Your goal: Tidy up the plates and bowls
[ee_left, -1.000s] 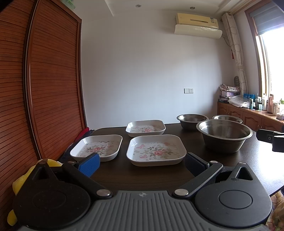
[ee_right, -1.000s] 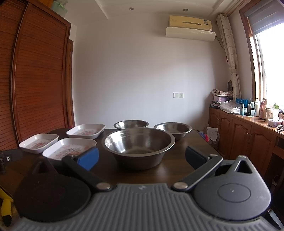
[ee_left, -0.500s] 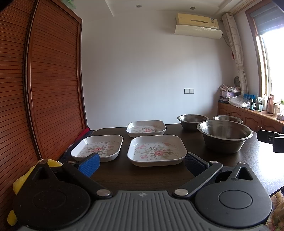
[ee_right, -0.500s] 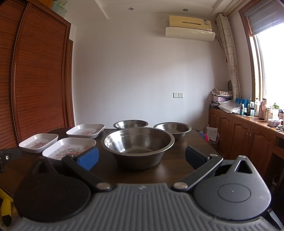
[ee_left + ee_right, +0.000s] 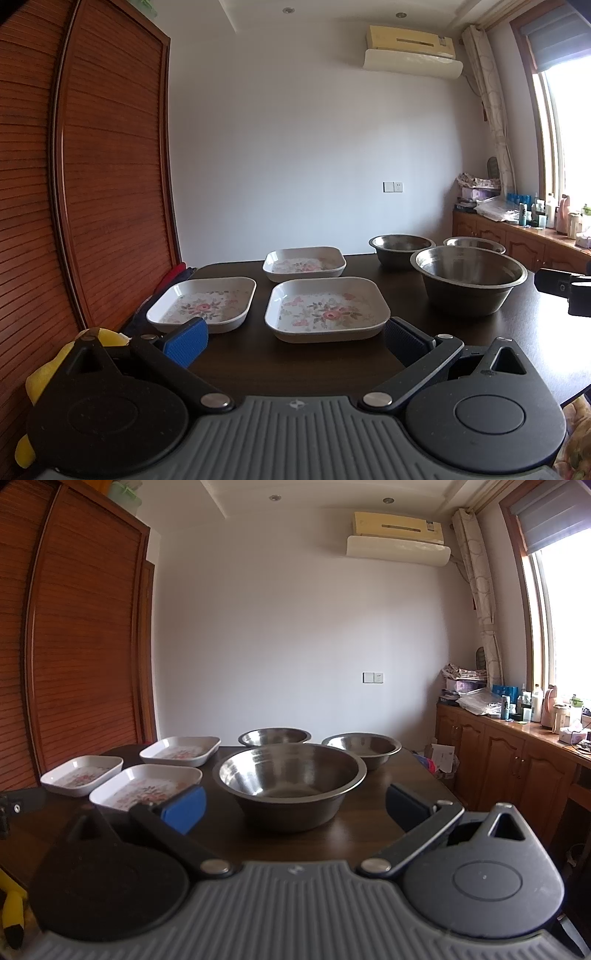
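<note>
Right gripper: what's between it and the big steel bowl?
Only bare dark table lies between the open right gripper and the big steel bowl, as the right wrist view shows.

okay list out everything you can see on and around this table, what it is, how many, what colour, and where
Square plates: three, white with pink floral print, left half of the table, two nearer and one behind.
Steel bowls: three, silver, right half, the largest nearest, two smaller ones behind it.
Table: one, dark brown wood.
Louvred doors: reddish-brown wood, along the left wall.
Air conditioner: one, cream, high on the back wall.
Sideboard: brown wood, under the window at right, with bottles and clutter on top.
Yellow object: near left edge, unclear what it is.
Left gripper: black with blue pads, open, empty, before the nearest plate.
Right gripper: same, open, empty, before the largest bowl.
</note>
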A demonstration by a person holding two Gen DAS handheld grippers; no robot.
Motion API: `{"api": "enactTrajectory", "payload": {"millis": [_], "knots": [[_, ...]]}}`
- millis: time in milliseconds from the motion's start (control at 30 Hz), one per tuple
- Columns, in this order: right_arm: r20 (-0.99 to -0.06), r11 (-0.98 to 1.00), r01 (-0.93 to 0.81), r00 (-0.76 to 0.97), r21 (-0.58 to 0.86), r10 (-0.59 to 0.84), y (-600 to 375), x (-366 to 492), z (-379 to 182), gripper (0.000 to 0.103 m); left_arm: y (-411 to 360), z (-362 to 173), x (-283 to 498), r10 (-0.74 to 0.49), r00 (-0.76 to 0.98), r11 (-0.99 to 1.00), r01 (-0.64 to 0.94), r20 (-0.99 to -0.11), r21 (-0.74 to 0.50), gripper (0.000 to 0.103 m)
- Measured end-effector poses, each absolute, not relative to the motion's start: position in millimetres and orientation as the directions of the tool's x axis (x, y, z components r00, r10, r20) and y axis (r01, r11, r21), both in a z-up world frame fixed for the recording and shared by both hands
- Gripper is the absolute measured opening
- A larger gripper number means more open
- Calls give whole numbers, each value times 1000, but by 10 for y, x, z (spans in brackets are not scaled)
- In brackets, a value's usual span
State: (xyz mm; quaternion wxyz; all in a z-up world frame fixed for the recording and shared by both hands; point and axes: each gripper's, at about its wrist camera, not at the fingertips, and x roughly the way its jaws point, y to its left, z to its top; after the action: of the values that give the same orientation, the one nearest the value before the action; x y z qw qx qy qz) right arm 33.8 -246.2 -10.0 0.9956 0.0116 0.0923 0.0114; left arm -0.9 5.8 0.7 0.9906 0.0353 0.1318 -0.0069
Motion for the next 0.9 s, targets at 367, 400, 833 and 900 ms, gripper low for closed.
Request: {"api": "enactTrajectory", "payload": {"millis": [367,400,833,900], "knots": [[-213,994,-109,972,-11,104,-2189,457,-162,103,281,-117,102,15,951,998,7,-310,70,103],[-217,992,-122,969,-16,116,-2147,467,-167,103,306,-120,110,18,950,997,4,-312,71,103],[-267,959,-283,926,-26,266,-1795,586,-156,103,578,-58,287,24,942,994,11,-334,104,103],[-271,955,-295,922,-29,276,-1765,598,-142,103,602,-53,307,21,942,994,16,-336,106,103]]}}
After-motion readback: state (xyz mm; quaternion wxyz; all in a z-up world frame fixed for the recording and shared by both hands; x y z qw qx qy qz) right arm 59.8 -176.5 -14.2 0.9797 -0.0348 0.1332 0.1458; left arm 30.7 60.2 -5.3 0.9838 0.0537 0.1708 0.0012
